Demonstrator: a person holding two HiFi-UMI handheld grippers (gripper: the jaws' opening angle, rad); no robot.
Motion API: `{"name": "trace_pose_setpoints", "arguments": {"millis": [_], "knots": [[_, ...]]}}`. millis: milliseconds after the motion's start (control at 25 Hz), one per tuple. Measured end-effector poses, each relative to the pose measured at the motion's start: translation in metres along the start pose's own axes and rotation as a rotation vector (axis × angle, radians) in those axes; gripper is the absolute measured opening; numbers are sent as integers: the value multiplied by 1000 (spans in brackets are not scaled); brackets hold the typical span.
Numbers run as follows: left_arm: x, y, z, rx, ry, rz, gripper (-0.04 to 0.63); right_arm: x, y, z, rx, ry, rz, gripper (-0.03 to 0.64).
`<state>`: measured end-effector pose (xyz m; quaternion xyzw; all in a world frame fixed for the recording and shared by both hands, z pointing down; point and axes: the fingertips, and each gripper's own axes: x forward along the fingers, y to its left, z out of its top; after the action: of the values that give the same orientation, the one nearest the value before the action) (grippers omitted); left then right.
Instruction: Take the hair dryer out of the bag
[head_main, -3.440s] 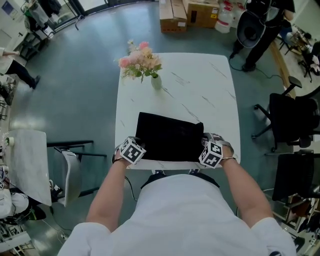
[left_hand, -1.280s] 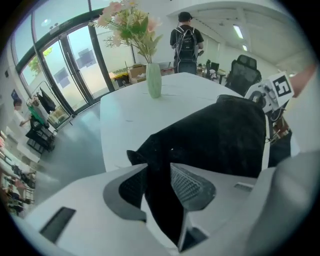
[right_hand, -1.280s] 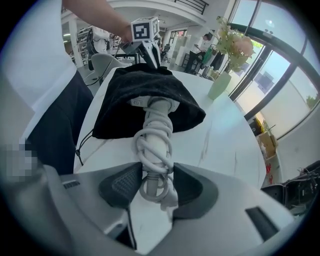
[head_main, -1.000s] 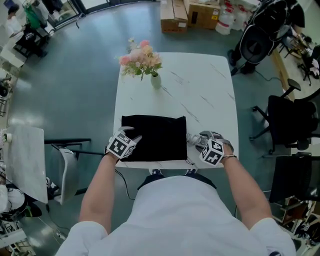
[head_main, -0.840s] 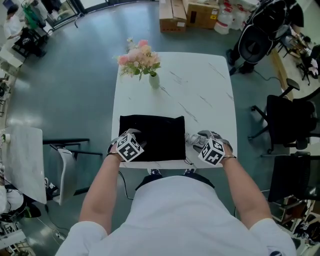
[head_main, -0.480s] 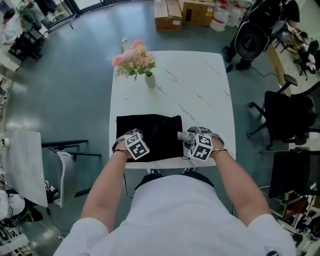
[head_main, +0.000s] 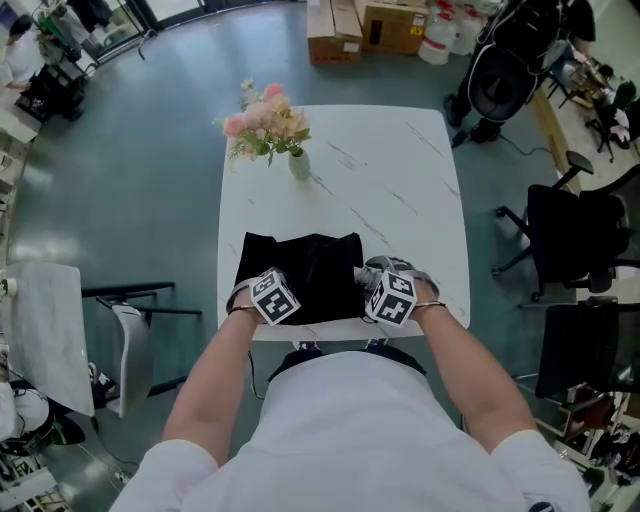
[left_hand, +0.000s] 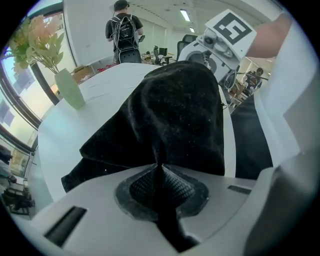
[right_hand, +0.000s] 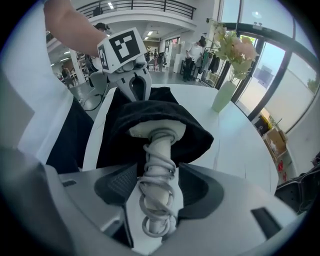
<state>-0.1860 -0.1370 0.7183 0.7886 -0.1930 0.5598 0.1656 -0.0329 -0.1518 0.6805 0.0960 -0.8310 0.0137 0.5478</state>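
At the 6 o'clock edge of the white table (head_main: 400, 180), the left gripper (head_main: 262, 282) is biting into the black bag (head_main: 305, 268) near its 8 o'clock corner. Its jaws are closing, and a fold of black cloth is already sitting pinched between the pads (left_hand: 159, 167).

The bag is lying slumped across the near edge, well apart from the vase (head_main: 299, 163) standing toward 11 o'clock.

At the bag's 3 o'clock end, the right gripper (head_main: 374, 278) is clamping the pale handle of the hair dryer (right_hand: 159, 150), with the cord (right_hand: 156, 210) wound around it. The dryer's body is sitting inside the bag's mouth, while the handle is sticking out.

From the right gripper, the dryer's long axis is running toward 12 o'clock into the bag, which in the head view is toward 9 o'clock. The extraction probably means drawing toward 3 o'clock while the left side is anchoring the cloth. The right hand is the nearer one.

Only the right gripper view is showing the handle and coiled cord clearly. The head view is giving the table layout, but the marker cubes are covering the grips.
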Motion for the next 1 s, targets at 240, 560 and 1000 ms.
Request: {"name": "trace_pose_setpoints", "arguments": {"millis": [240,560,1000], "knots": [[0,1,-1,-69,0,8,34,18,-2,7,-4,24,-14,257],[-7,6,-8,-121,2,51,34,23,-2,6,-1,42,-16,250],[-5,7,-10,-208,-57,97,34,29,-5,-1,24,77,-8,248]]}}
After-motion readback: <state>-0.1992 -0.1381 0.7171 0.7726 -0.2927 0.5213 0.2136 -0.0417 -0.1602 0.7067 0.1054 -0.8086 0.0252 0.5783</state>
